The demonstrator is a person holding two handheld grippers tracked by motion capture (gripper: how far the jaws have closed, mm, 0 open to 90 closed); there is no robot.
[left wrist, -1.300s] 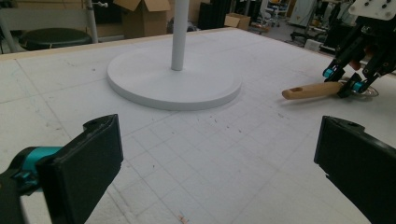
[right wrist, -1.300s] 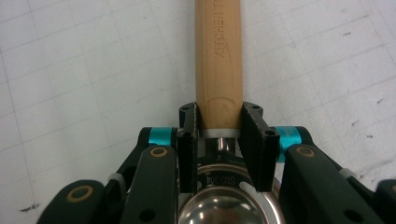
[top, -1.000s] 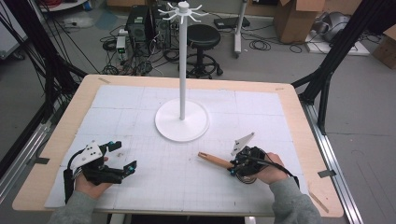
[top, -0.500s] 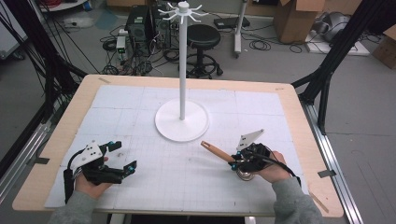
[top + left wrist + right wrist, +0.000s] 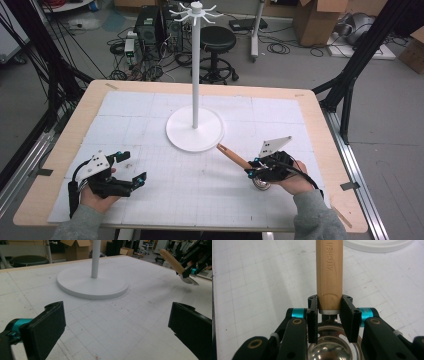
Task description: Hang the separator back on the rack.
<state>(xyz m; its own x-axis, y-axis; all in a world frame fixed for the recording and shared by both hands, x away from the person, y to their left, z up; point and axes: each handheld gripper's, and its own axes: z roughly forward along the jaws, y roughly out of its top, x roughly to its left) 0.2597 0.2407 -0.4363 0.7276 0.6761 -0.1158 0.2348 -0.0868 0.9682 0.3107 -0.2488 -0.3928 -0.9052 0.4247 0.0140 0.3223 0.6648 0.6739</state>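
A kitchen utensil with a wooden handle [image 5: 234, 156] and a shiny steel bowl [image 5: 260, 183] is held at the right of the table. My right gripper [image 5: 252, 170] is shut on the handle [image 5: 329, 272] at its lower end, just above the steel bowl [image 5: 332, 347]. The handle's free end points toward the white stand's round base [image 5: 195, 129]. The stand's thin pole [image 5: 196, 65] carries a ring of hooks [image 5: 196, 10] at the top. My left gripper [image 5: 134, 167] rests on the mat at the front left, open, with nothing between its jaws [image 5: 120, 332]. The left gripper view faces the base [image 5: 92, 283] and the lifted handle [image 5: 172, 261].
A white gridded mat [image 5: 150, 115] covers the wooden table [image 5: 320, 130]. The stand's base [image 5: 379, 245] lies just beyond the handle's tip. On the floor beyond the table are a black stool [image 5: 217, 40], cables, and cardboard boxes [image 5: 315, 20].
The right gripper has shifted slightly up the picture, and the handle's tip has swung closer to the stand's base. The left gripper has stayed put.
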